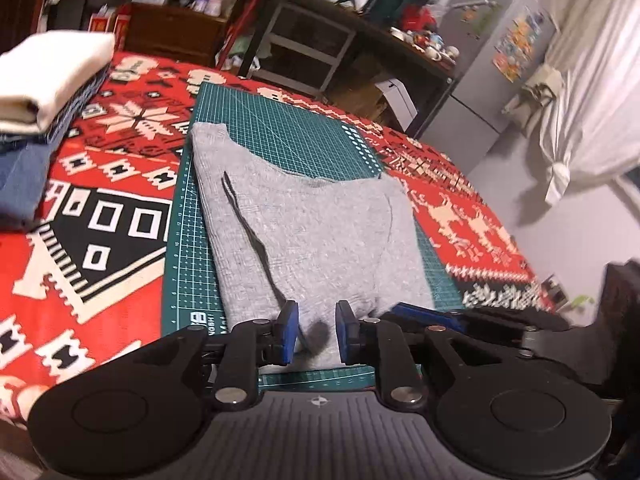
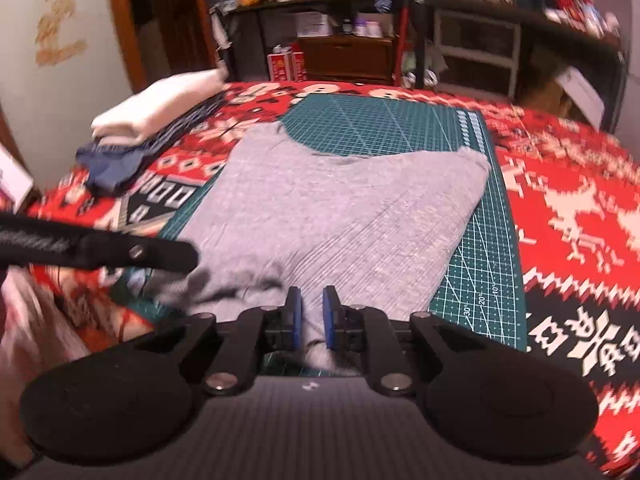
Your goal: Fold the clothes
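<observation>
Red patterned blanket (image 1: 100,240) is carrying a green gridded cutting mat (image 1: 280,128); ribbed grey shirt (image 1: 312,232) is lying on it. Left gripper (image 1: 317,330) and right gripper (image 2: 311,316) are hovering narrowly parted over its near hem, gripping nothing.

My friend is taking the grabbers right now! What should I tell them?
Left gripper: open, at the near edge of the grey shirt, not gripping it.
Right gripper: open, also at the shirt's near edge.
The shirt lies partly folded on the green cutting mat.
Done: a pile of folded clothes sits on the far left of the red blanket.
Left: probably grab the near edge, finish folding the shirt, and add it to the pile.
</observation>
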A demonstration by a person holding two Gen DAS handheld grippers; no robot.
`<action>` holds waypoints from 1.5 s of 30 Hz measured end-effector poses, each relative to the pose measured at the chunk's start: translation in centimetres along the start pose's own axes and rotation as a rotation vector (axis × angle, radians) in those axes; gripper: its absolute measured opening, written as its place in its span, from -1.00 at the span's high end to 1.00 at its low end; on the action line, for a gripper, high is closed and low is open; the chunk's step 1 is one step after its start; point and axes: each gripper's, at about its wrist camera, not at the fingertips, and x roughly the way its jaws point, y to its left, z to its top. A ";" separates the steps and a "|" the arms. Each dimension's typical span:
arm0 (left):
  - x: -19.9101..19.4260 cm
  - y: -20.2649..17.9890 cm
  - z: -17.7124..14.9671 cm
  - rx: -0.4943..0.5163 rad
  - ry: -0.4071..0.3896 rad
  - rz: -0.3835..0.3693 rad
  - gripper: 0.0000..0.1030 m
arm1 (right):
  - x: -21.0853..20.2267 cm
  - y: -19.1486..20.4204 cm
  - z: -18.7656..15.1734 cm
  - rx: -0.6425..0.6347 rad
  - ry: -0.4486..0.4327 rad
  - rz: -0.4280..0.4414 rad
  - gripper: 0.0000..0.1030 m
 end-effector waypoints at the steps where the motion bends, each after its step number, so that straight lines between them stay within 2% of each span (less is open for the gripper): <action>1: 0.1 0.0 -0.2 0.014 -0.002 0.009 0.65 | -0.3 0.2 0.0 -0.017 0.001 -0.002 0.75; 6: 0.3 0.5 -0.6 0.022 -0.034 0.006 0.65 | -1.0 0.0 1.6 0.020 -0.069 -0.003 0.78; 8: 0.2 0.8 -0.6 0.018 -0.046 0.003 0.65 | -0.4 -0.1 2.3 0.039 -0.075 0.015 0.86; 9: 0.2 0.9 -0.6 0.016 -0.051 0.004 0.65 | 0.0 -0.1 2.5 0.049 -0.069 0.028 0.99; 13: 0.0 1.4 -0.5 -0.004 -0.067 0.006 0.65 | 1.5 0.9 2.2 0.035 -0.018 0.043 0.99; 18: 0.2 2.1 -0.8 -0.024 -0.062 -0.001 0.65 | 1.1 2.3 1.0 -0.054 -0.016 0.019 0.97; 24: -0.2 1.7 -1.0 -0.002 -0.087 -0.042 0.65 | -1.0 1.1 0.2 0.003 -0.032 0.006 0.96; 28: -0.1 1.0 -1.2 0.025 -0.094 -0.061 0.50 | -1.4 -0.6 0.2 0.054 -0.056 -0.058 0.70; 30: 0.1 0.5 -1.3 0.057 -0.092 -0.050 0.44 | -1.3 -1.3 0.1 0.076 -0.054 -0.079 0.69; 33: 0.4 -0.3 -1.5 0.106 -0.088 -0.032 0.30 | -1.0 -1.5 -0.4 0.068 -0.042 -0.093 0.41; 38: 1.1 -1.1 -1.9 0.165 -0.067 -0.003 0.13 | -0.9 -1.2 -1.6 0.038 -0.046 -0.092 0.33; 41: 1.2 -1.3 -2.1 0.188 -0.064 0.008 0.05 | -1.2 -1.3 -1.8 0.047 -0.048 -0.076 0.16; 45: 0.8 -1.5 -2.2 0.201 -0.079 0.032 -0.14 | -2.2 -1.6 -1.5 0.040 -0.085 -0.095 -0.20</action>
